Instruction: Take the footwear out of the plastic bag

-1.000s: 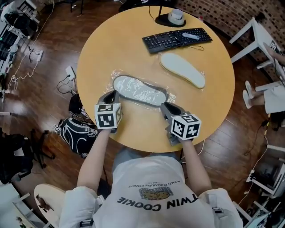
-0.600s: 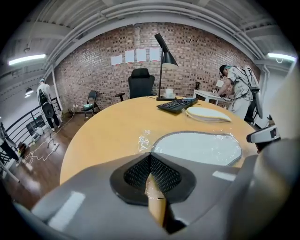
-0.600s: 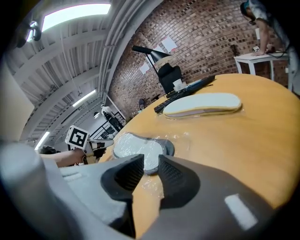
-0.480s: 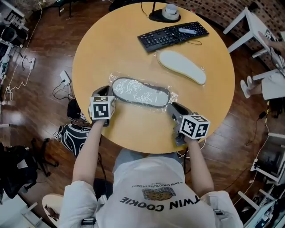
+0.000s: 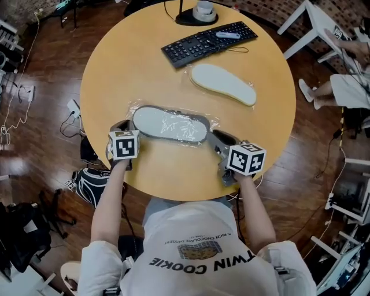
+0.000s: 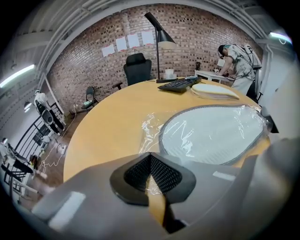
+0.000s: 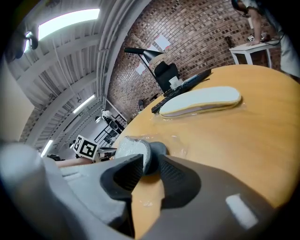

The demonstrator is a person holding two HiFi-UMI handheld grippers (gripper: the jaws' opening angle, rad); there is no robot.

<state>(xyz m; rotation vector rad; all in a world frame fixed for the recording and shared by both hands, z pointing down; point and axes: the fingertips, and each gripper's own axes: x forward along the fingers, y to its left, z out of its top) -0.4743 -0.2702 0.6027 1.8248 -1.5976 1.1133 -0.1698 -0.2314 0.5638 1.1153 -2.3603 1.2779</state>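
Plastic bag (image 6: 146, 127) edge in left gripper (image 6: 149, 157); footwear (image 5: 169, 124) end between right gripper (image 7: 150, 160) fingers (image 7: 176, 176).

Office, keyboard (image 5: 209, 43), desk lamp (image 6: 167, 38), swivel chair (image 6: 137, 66)

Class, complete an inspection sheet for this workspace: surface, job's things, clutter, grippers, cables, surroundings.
Surface: round wooden table.
Job's things: grey-rimmed sole lies flat inside the plastic bag; white sole lies unbagged near the keyboard.
Clutter: keyboard with a white pen-like item on it; lamp base.
Grippers: left gripper shut on the bag's edge; right gripper shut on the bagged sole's other end.
Cables: keyboard cord on the table; power strip and leads on the floor.
Surroundings: wooden floor, dark bag, white desk, a person's leg.
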